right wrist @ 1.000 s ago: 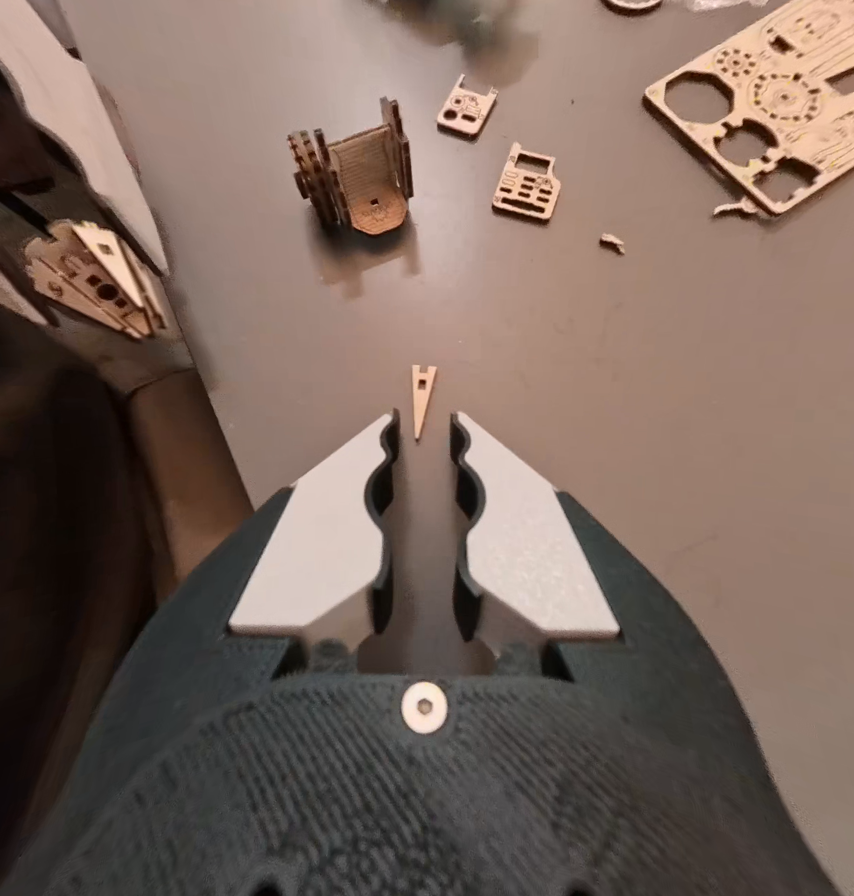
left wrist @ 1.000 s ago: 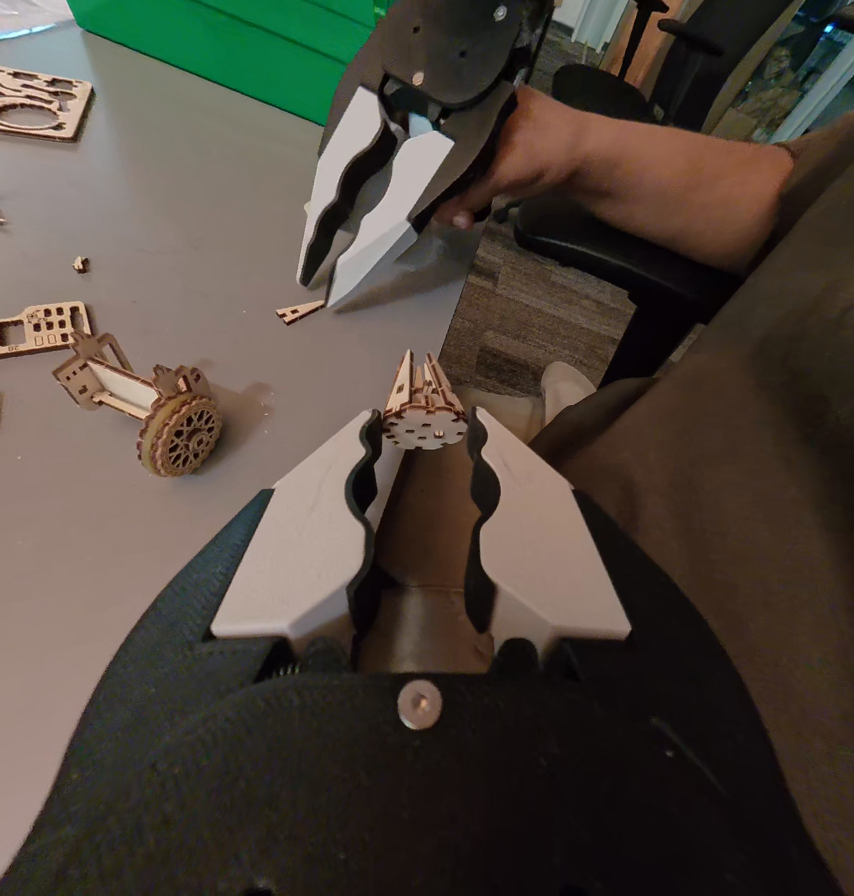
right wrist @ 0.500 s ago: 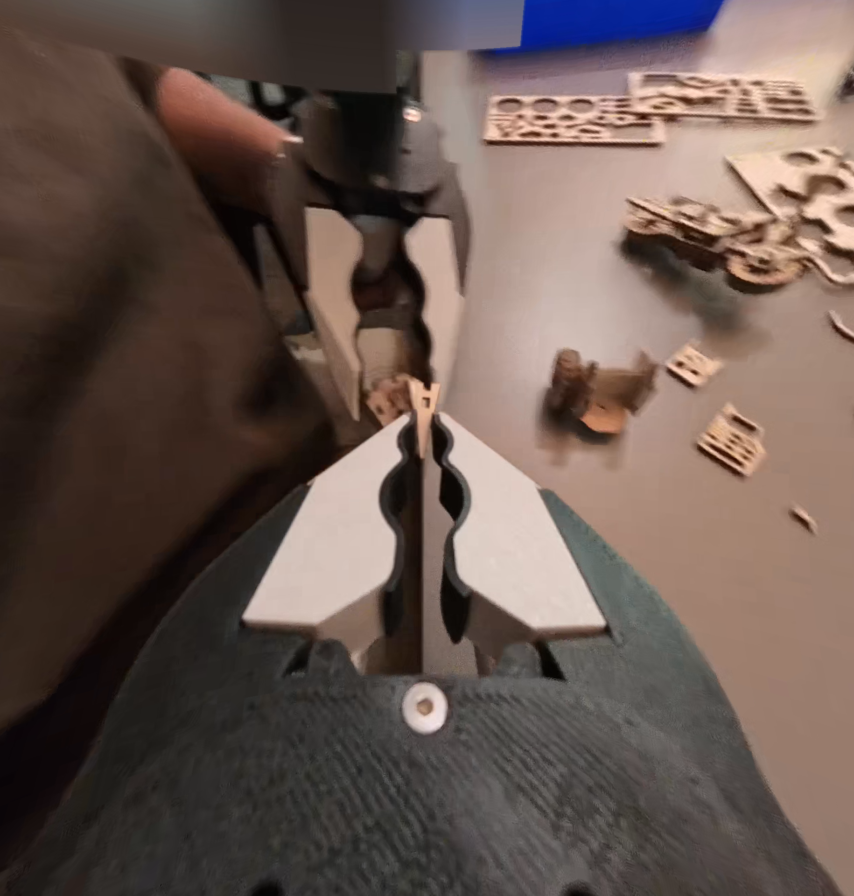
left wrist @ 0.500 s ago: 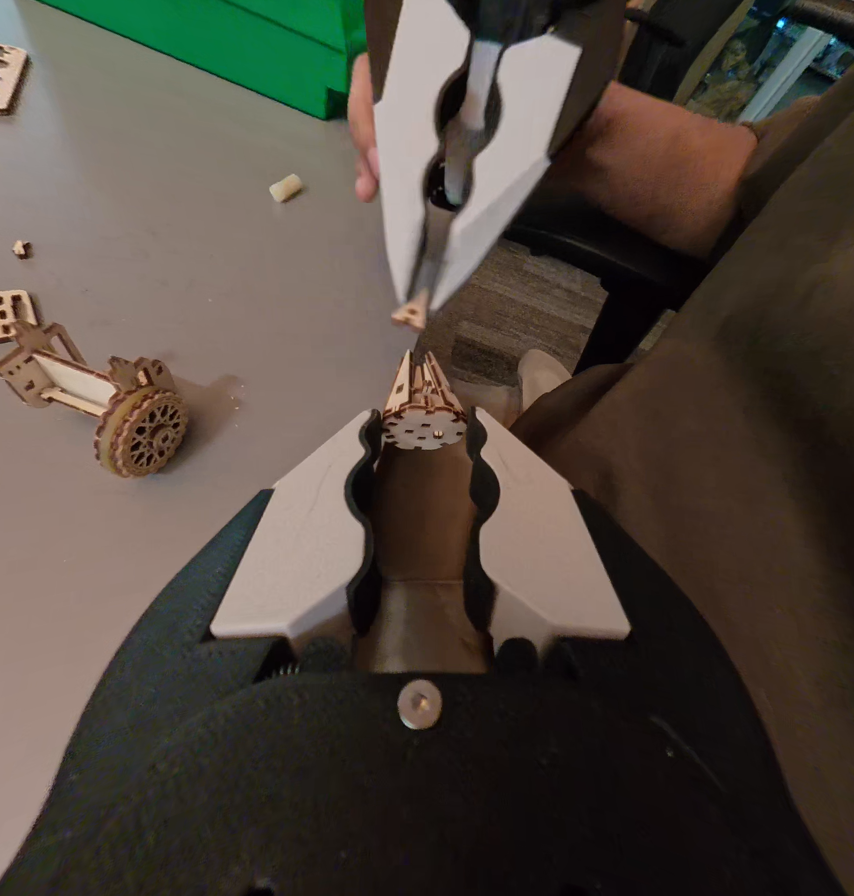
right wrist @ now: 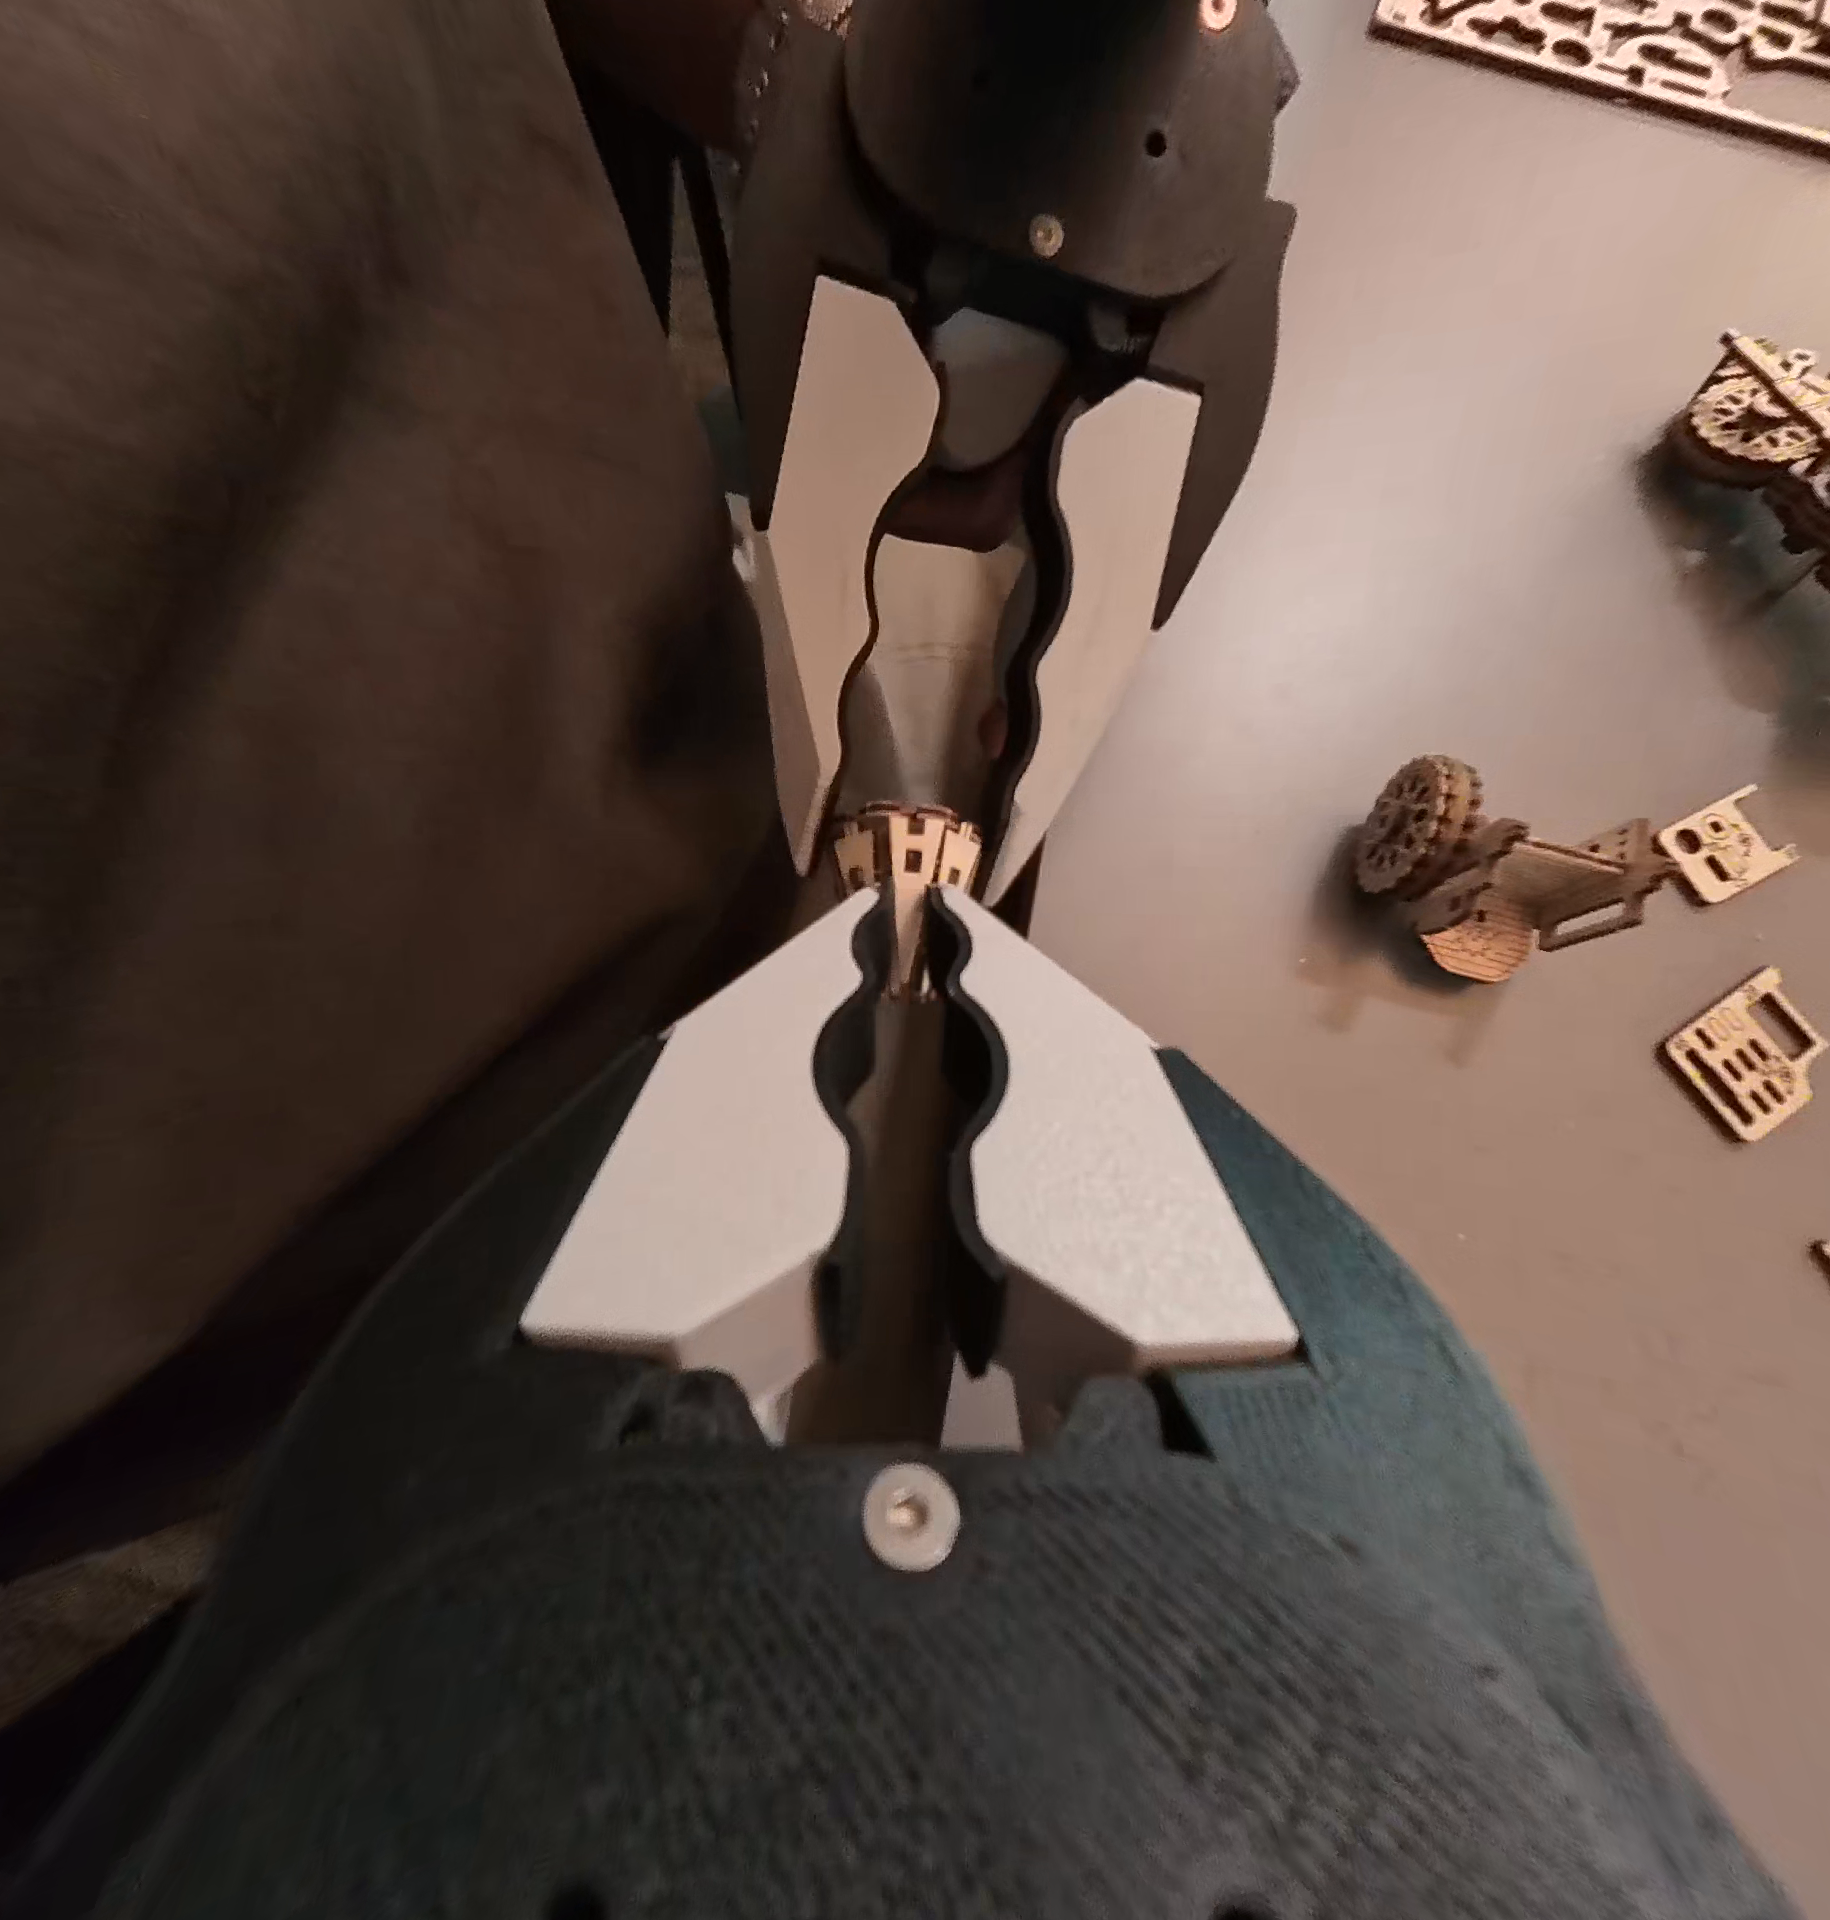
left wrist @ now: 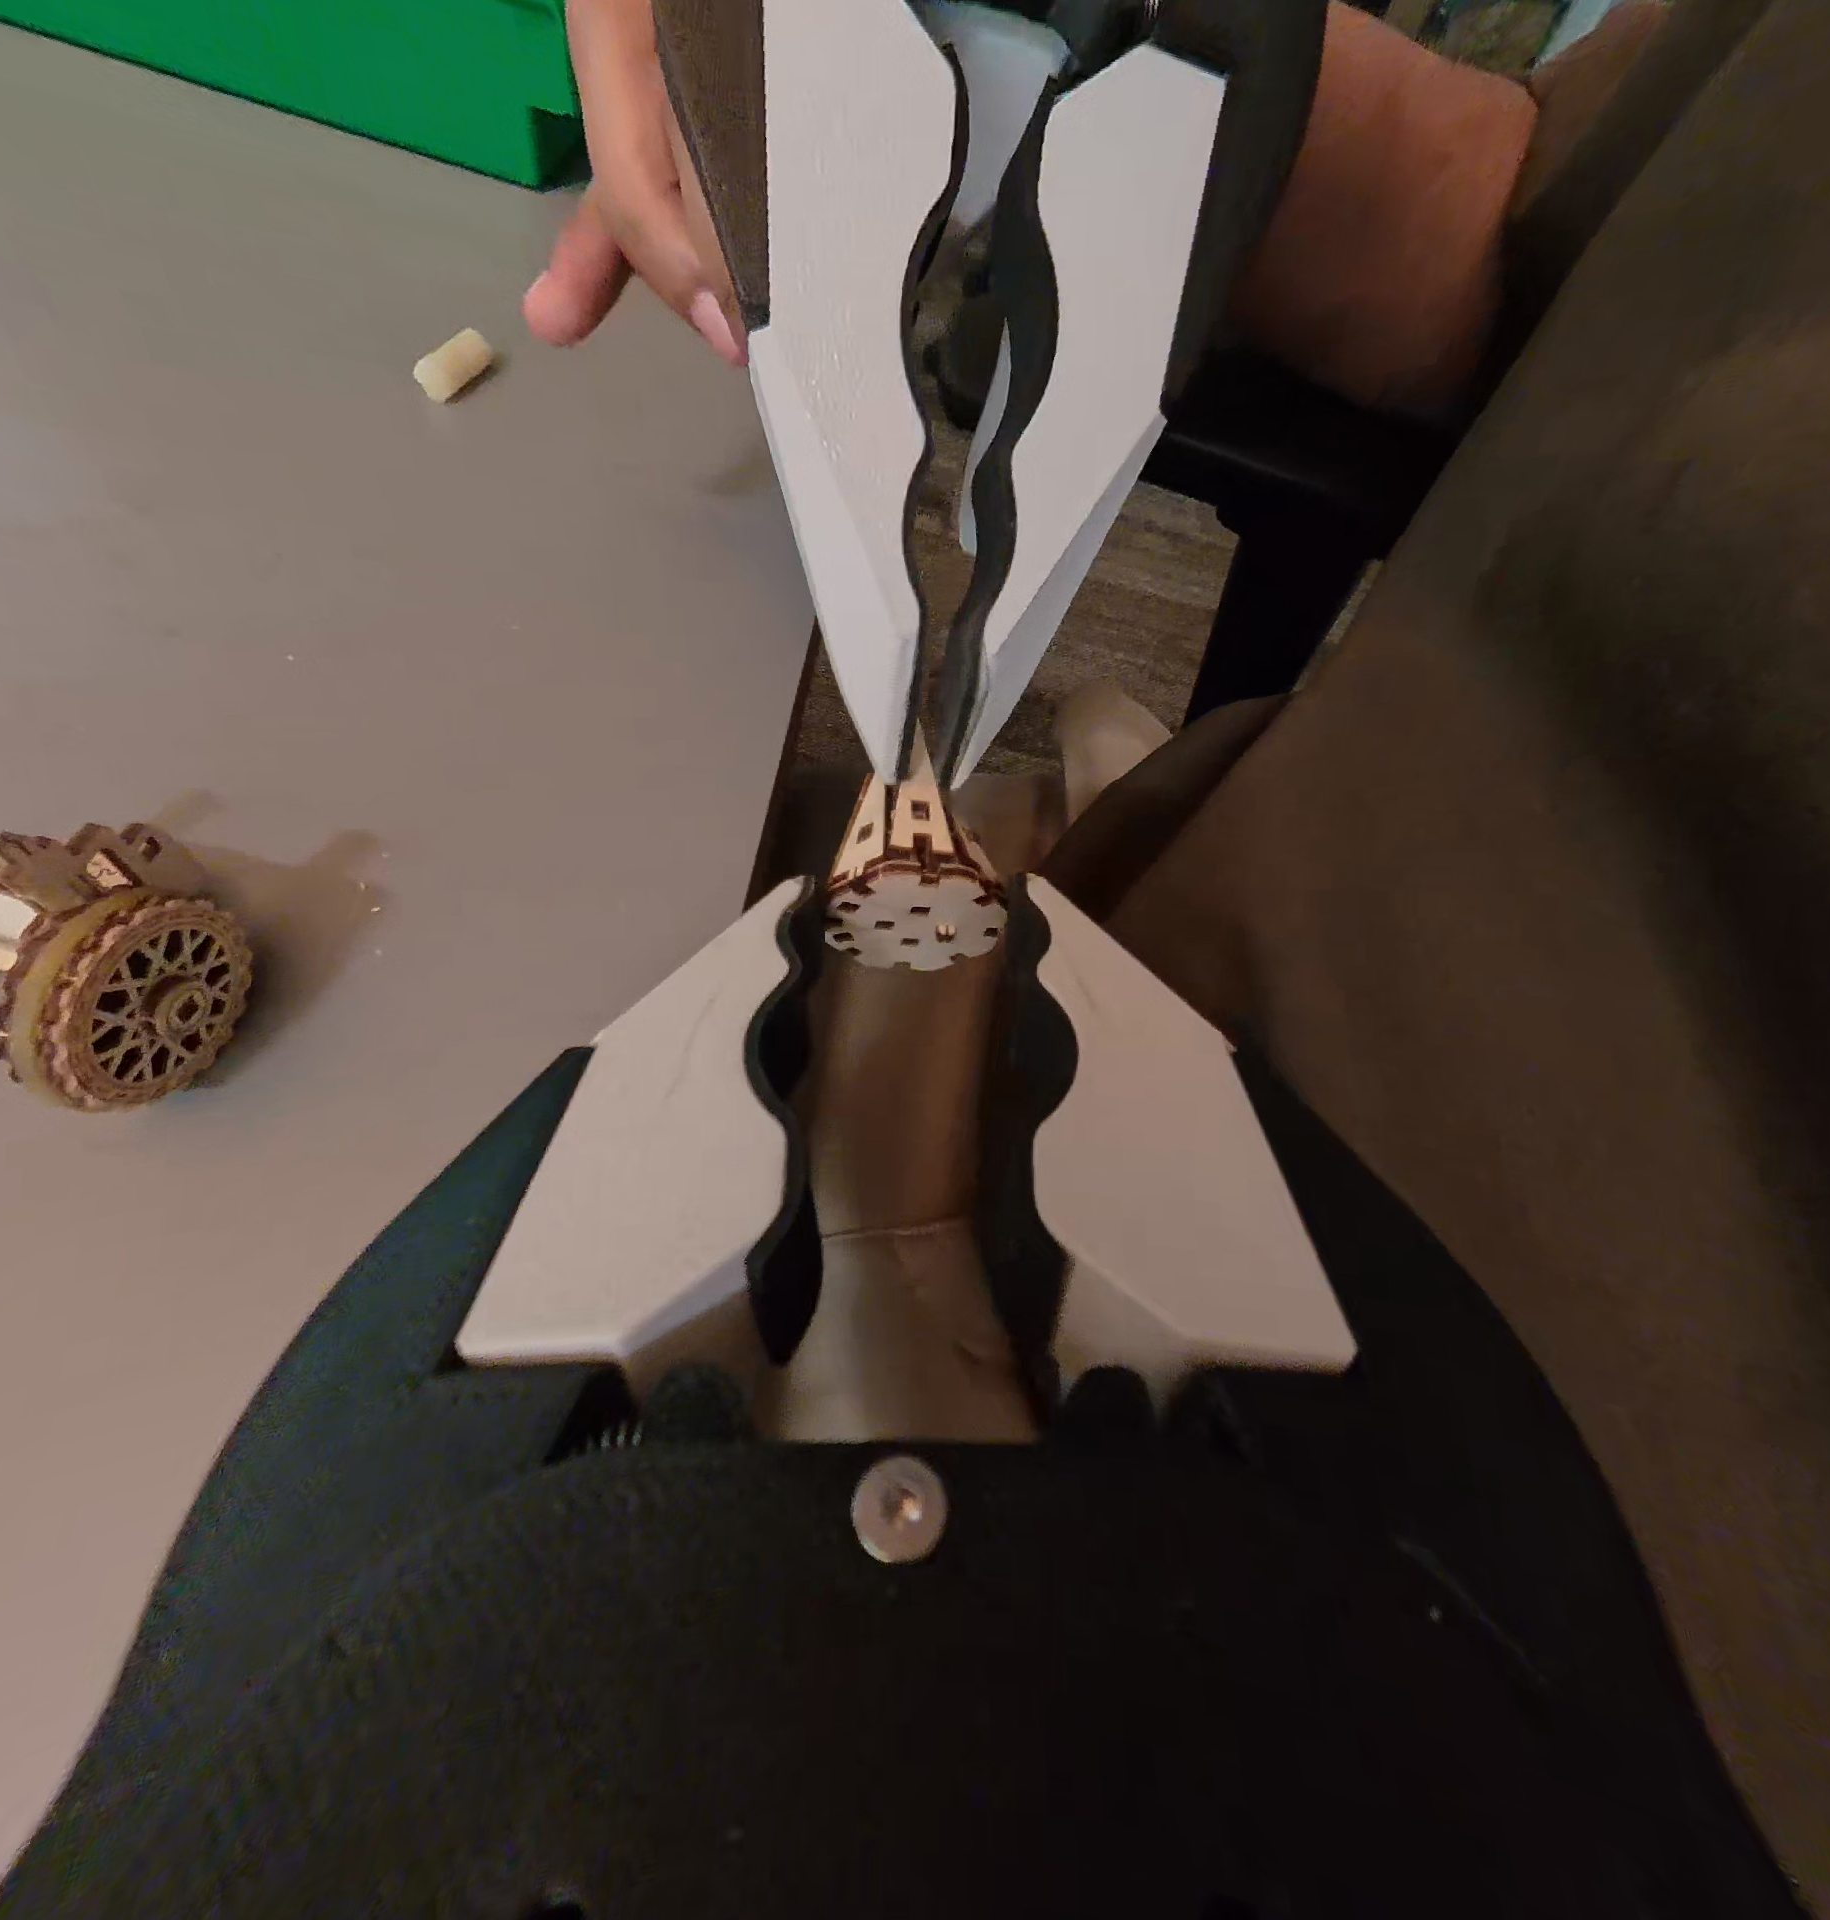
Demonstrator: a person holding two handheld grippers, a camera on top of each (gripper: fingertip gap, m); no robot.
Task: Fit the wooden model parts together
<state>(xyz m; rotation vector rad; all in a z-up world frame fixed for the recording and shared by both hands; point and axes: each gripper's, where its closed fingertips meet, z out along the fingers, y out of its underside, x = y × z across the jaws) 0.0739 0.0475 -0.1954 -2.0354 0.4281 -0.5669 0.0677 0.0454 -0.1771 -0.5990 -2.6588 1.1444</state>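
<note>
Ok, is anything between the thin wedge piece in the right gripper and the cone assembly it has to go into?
Nothing visible. The right gripper holds the wedge piece with its tip already at the cone assembly clamped in the left gripper; no gap or object shows between them.

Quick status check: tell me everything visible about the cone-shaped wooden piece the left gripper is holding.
The wooden cone looks like pale laser-cut plywood with dark burnt edges: thin tapered fins slotted into a round notched base disc with small holes. The left gripper clamps the disc at its fingertips, off the table's edge, base facing the left wrist camera and tip pointing away. At the tip, the right gripper brings a thin wooden sliver against the fins; whether it is seated is unclear.
</note>
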